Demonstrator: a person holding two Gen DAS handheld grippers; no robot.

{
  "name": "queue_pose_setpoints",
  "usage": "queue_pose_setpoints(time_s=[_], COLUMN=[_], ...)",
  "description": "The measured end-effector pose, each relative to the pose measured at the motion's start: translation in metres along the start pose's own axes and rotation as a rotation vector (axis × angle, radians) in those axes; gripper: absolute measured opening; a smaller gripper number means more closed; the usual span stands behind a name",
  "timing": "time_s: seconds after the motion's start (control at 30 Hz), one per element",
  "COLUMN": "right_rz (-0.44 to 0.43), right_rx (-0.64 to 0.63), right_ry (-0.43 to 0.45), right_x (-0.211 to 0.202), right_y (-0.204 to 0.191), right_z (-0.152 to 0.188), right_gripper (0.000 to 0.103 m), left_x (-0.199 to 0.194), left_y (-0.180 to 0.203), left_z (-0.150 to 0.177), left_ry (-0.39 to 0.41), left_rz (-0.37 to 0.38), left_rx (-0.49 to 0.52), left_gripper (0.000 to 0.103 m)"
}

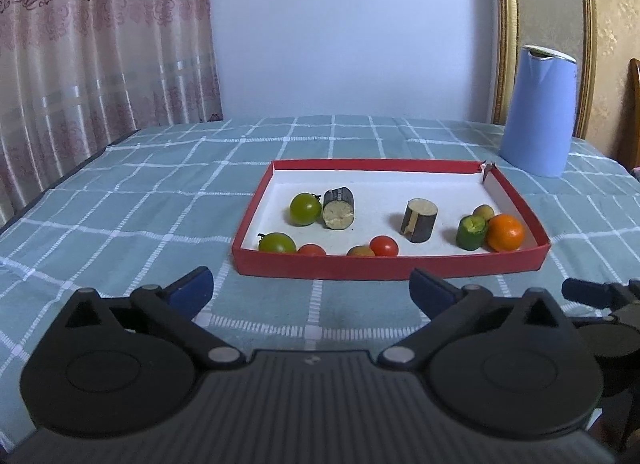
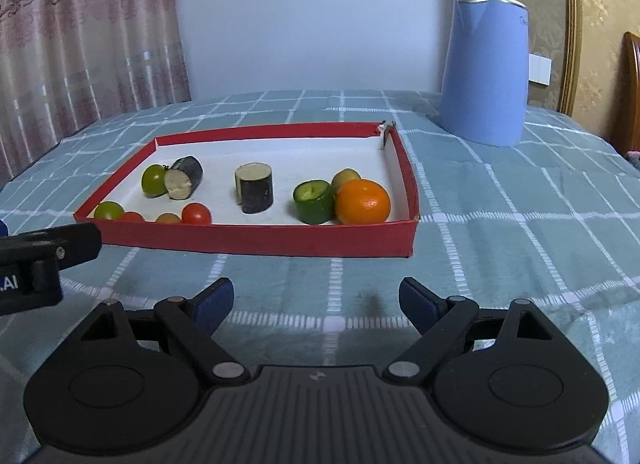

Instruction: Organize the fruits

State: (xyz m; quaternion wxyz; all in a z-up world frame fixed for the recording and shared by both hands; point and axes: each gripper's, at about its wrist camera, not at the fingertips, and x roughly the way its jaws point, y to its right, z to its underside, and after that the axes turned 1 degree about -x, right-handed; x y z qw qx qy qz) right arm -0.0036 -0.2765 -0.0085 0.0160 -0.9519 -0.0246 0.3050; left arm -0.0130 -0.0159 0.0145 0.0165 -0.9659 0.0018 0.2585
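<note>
Fruit in red tray [image 1: 384, 266], mid frame: orange [image 1: 505, 232] at right end, green tomato [image 1: 305, 208] at left. Left gripper [image 1: 310, 288] & right gripper [image 2: 316, 300] low in frame, both wide open, empty.

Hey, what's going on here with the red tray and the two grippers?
A person holds two grippers over a checked tablecloth, just short of a red tray. The left gripper and right gripper both have open, empty jaws. Everything lies in the tray: tomatoes, an orange, a cucumber piece and two dark cut chunks.
</note>
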Motion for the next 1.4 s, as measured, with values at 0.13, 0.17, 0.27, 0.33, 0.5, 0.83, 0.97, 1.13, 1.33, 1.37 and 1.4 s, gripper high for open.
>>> queue_pose_setpoints(time_s=[0.13, 0.17, 0.27, 0.33, 0.5, 0.83, 0.97, 1.13, 1.33, 1.37, 1.4], right_rz=[0.028, 0.025, 0.024, 0.033, 0.047, 0.078, 0.092, 0.120, 0.139, 0.145, 0.152], right_rx=[-0.015, -0.013, -0.011, -0.012, 0.001, -0.003, -0.023, -0.032, 0.009, 0.018, 0.028], right_ry=[0.009, 0.009, 0.012, 0.014, 0.014, 0.020, 0.033, 0.049, 0.028, 0.027, 0.029], right_x=[-0.001, -0.001, -0.002, -0.001, 0.001, -0.005, -0.010, -0.013, -0.005, -0.005, -0.004], right_y=[-0.005, -0.006, -0.006, -0.006, -0.006, -0.011, -0.018, -0.019, -0.005, -0.003, 0.000], right_z=[-0.002, -0.002, -0.003, -0.004, -0.006, -0.005, -0.003, -0.003, -0.001, -0.001, -0.002], right_gripper=[0.090, 0.090, 0.090, 0.090, 0.090, 0.090, 0.090, 0.090, 0.091, 0.091, 0.091], left_x=[0.001, 0.001, 0.001, 0.001, 0.000, -0.008, -0.007, -0.005, -0.001, 0.000, 0.002], left_y=[-0.003, -0.003, -0.003, -0.002, 0.000, 0.005, 0.009, 0.006, 0.002, 0.002, 0.002], left_z=[-0.001, -0.002, -0.002, -0.002, -0.001, 0.000, 0.001, 0.000, 0.001, 0.002, 0.002], left_ry=[-0.025, -0.025, -0.021, -0.021, -0.020, 0.010, 0.013, 0.016, 0.008, 0.003, -0.001], left_rz=[0.026, 0.023, 0.021, 0.019, 0.023, 0.012, -0.003, -0.027, -0.045, -0.044, -0.043], left_rx=[-0.025, -0.030, -0.025, -0.018, -0.006, 0.012, 0.023, 0.017, 0.007, 0.007, 0.008], left_gripper=[0.103, 0.103, 0.103, 0.103, 0.103, 0.103, 0.103, 0.103, 0.103, 0.103, 0.103])
